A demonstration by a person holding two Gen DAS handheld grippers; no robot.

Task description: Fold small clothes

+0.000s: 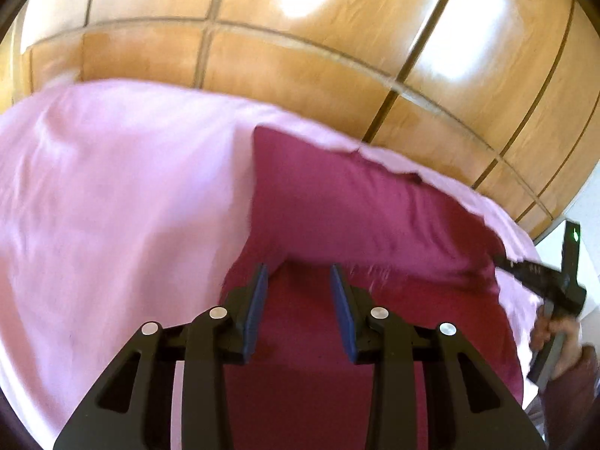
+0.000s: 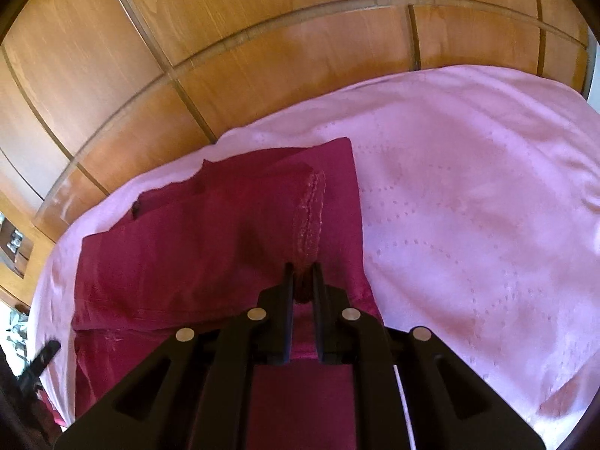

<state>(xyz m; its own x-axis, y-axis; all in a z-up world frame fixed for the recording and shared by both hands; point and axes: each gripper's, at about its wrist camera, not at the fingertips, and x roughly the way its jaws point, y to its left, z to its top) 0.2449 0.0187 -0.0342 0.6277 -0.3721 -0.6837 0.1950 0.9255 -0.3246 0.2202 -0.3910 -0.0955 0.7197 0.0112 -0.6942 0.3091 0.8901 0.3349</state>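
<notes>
A maroon garment (image 1: 356,206) lies partly folded on a pink bed sheet (image 1: 112,187). My left gripper (image 1: 300,275) hovers over its near part. Its blue pads (image 1: 258,300) stand apart, with cloth only beneath them. In the right wrist view my right gripper (image 2: 303,268) is shut on a bunched edge of the garment (image 2: 187,243). A lace-trimmed hem (image 2: 311,221) rises from the jaws. The right gripper (image 1: 540,277) also shows at the garment's right edge in the left wrist view, held by a hand (image 1: 558,337). The left gripper's tip (image 2: 41,356) shows at the far left.
The pink sheet (image 2: 468,187) spreads wide and smooth to the right of the garment. A wooden panelled wardrobe (image 1: 300,56) runs along behind the bed, close to its far edge. Small items sit on a wooden ledge (image 2: 15,243) at the far left.
</notes>
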